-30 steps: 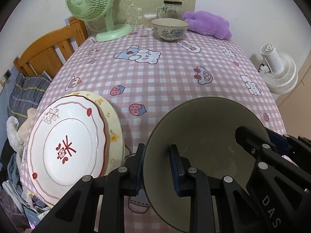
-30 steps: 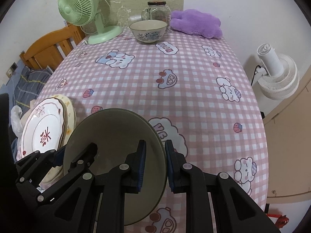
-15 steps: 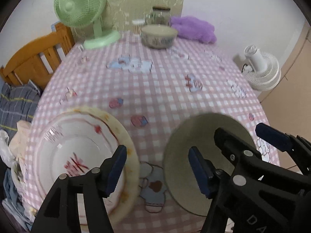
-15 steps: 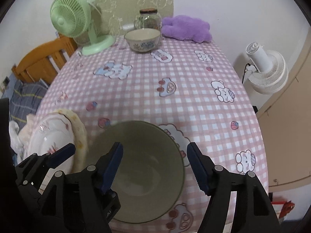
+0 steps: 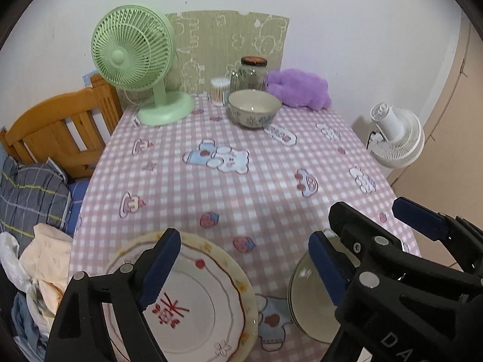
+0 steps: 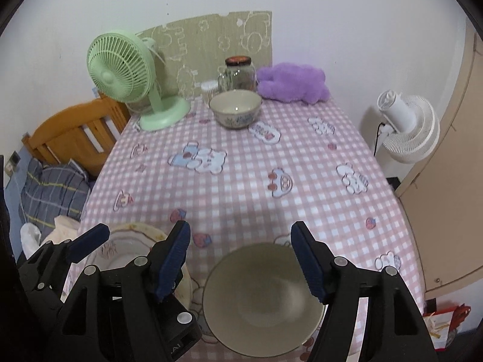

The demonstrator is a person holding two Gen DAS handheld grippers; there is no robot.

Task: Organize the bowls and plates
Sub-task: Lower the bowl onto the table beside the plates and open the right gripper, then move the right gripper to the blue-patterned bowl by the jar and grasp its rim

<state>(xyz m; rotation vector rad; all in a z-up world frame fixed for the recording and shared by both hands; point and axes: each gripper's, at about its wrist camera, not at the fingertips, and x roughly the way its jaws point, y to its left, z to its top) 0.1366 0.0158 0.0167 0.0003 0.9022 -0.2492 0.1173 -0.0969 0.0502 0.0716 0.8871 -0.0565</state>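
Hovering with fingers spread wide, the left gripper (image 5: 241, 265) over the stacked plates (image 5: 193, 301) and the right gripper (image 6: 241, 259) over the green bowl (image 6: 262, 298) hold nothing; farther off, the patterned bowl (image 6: 236, 112) looks rigid, glossy, breakable, best pinched at its rim.

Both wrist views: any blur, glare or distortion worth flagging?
Left wrist: strong fisheye bending, dark corner vignette, small glare spot on the grey-green bowl rim, otherwise sharp. Right wrist: same bending; that bowl looks soft; far floral bowl crisp.
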